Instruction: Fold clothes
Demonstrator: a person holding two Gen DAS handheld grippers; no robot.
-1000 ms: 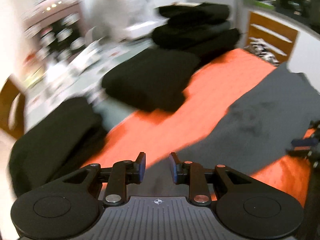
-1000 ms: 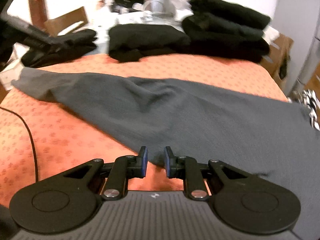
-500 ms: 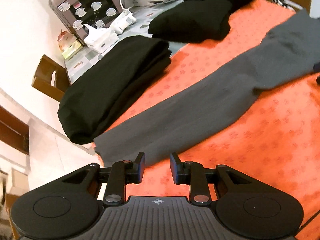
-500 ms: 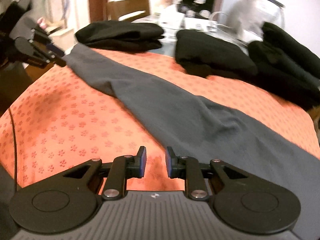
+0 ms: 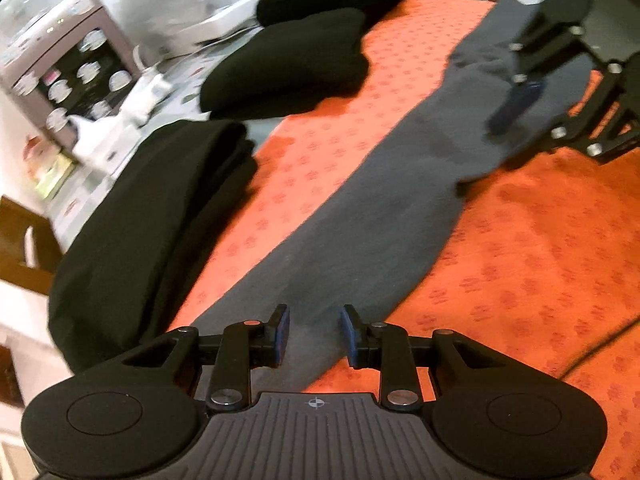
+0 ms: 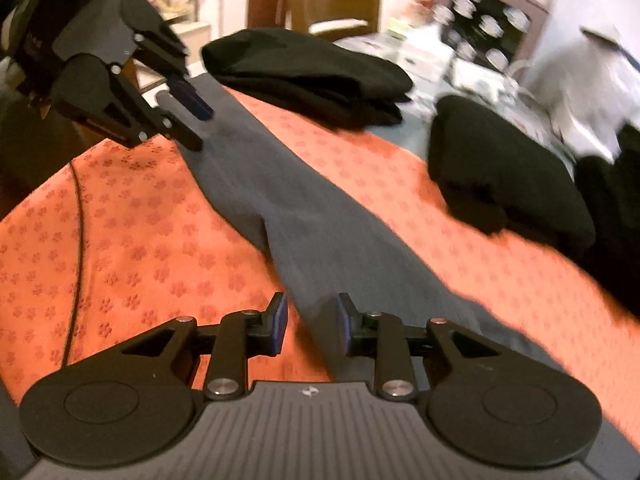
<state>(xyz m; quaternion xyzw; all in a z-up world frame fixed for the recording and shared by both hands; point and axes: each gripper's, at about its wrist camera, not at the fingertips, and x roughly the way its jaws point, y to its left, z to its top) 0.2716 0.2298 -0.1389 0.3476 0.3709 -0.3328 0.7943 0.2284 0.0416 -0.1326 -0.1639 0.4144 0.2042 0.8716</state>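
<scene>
Orange patterned cloth (image 5: pixel 540 260) covers the counter, with folded black clothes (image 5: pixel 132 220) piled along its far side. A long grey garment (image 5: pixel 360 220) lies stretched flat across the cloth. I see my left tool (image 5: pixel 313 334) hanging over one end of it, jaws partly open, nothing pinched between the blue pads. My right tool (image 6: pixel 311 322) hangs over the other end of the garment; its jaws have just been opening and stand partly apart, with the grey fabric below the gap but not gripped.
</scene>
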